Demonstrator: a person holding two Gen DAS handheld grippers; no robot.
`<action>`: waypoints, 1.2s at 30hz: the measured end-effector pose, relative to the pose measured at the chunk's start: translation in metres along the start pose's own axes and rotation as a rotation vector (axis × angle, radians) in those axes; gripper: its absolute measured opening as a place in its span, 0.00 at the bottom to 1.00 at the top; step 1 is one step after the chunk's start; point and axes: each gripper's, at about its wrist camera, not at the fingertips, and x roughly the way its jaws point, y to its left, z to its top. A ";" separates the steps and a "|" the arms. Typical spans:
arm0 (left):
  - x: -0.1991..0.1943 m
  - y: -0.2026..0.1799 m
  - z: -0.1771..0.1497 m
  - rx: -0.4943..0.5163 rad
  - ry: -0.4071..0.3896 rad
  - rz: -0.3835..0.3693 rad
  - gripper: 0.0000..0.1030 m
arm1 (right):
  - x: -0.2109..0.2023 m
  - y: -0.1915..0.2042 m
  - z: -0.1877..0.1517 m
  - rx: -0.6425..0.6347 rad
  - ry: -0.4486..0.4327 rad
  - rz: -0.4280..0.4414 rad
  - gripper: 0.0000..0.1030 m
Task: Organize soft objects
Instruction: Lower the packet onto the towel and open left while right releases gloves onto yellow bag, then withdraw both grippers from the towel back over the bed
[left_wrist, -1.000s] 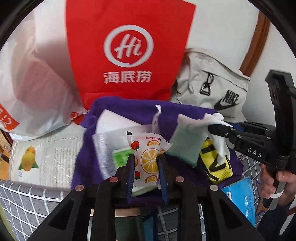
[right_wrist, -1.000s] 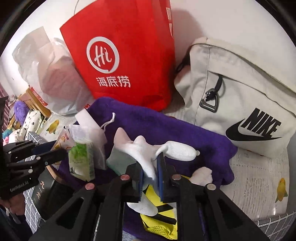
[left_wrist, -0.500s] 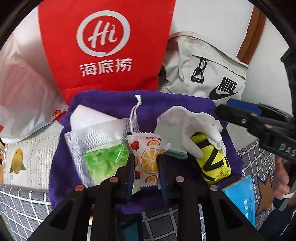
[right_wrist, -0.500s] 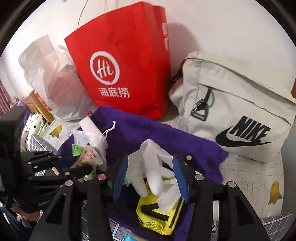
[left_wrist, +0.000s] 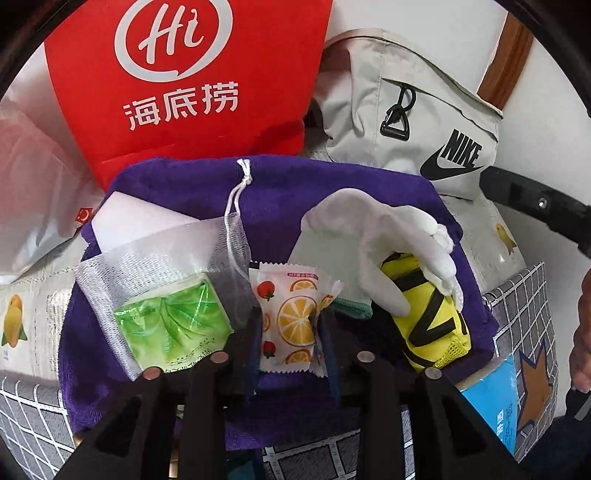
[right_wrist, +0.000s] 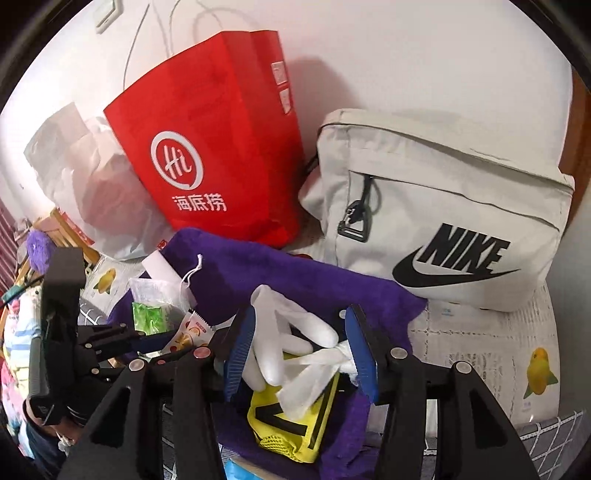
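Observation:
A purple towel (left_wrist: 314, 192) lies spread with soft items on it. My left gripper (left_wrist: 290, 325) is shut on a fruit-print sachet (left_wrist: 291, 314) at the towel's front edge. Left of it lies a mesh drawstring pouch (left_wrist: 159, 258) with a green packet (left_wrist: 173, 328). A white glove (left_wrist: 373, 236) rests on a yellow mesh pouch (left_wrist: 432, 325). My right gripper (right_wrist: 301, 354) is open, its blue pads either side of the glove (right_wrist: 291, 339) without gripping it, above the yellow pouch (right_wrist: 291, 424). The sachet (right_wrist: 188, 336) and left gripper (right_wrist: 122, 339) show at left.
A red Hi shopping bag (right_wrist: 221, 158) and a grey Nike bag (right_wrist: 443, 229) stand behind the towel (right_wrist: 295, 269) against the wall. A white plastic bag (right_wrist: 74, 177) sits at left. A blue packet (left_wrist: 517, 398) lies on the checked cover at right.
My right gripper opened and let go of the white glove, which now rests on the yellow pouch, then drew back. My left gripper kept hold of the sachet and shifted slightly.

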 end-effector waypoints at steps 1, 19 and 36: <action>0.000 0.000 0.000 0.003 -0.001 0.002 0.34 | -0.001 -0.001 0.000 0.002 -0.002 0.000 0.49; -0.048 -0.008 -0.011 0.021 -0.081 0.084 0.59 | -0.030 0.017 0.002 -0.031 -0.061 0.019 0.53; -0.130 0.024 -0.082 -0.068 -0.261 0.072 0.59 | -0.071 0.078 -0.035 -0.043 -0.107 0.061 0.63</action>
